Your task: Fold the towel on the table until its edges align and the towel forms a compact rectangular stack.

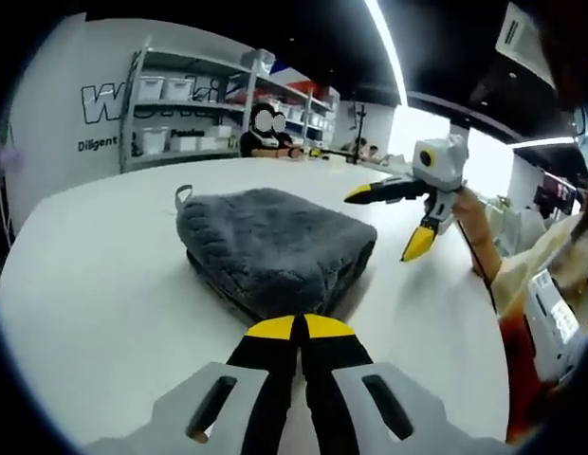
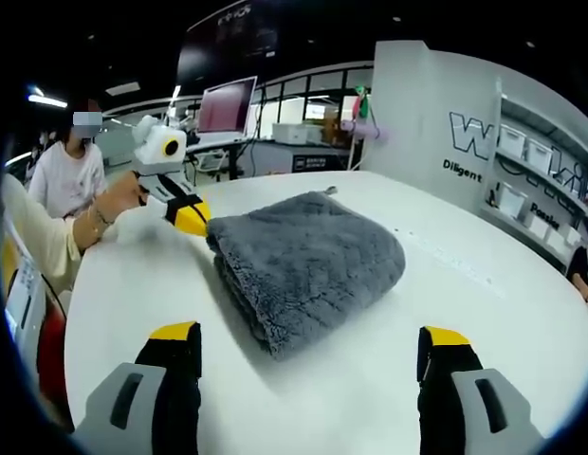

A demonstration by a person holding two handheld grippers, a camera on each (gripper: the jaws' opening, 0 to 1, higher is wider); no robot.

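Observation:
A grey fluffy towel (image 1: 275,246) (image 2: 308,261) lies folded into a thick rectangular stack on the round white table (image 1: 95,275) (image 2: 503,313), with a small hanging loop at its far corner. My left gripper (image 1: 299,327) is shut, its yellow tips together right at the towel's near edge; I see no cloth between them. In the right gripper view the left gripper (image 2: 190,218) sits just beside a towel corner, held by a hand. My right gripper (image 2: 310,336) is open wide in front of the towel, holding nothing. In the left gripper view the right gripper (image 1: 389,220) hovers open to the towel's right.
Metal shelves with white bins (image 1: 180,114) (image 2: 531,171) stand by a white wall. A person (image 1: 266,137) sits beyond the table's far edge. A monitor (image 2: 228,104) and desks stand behind. Bare tabletop surrounds the towel on all sides.

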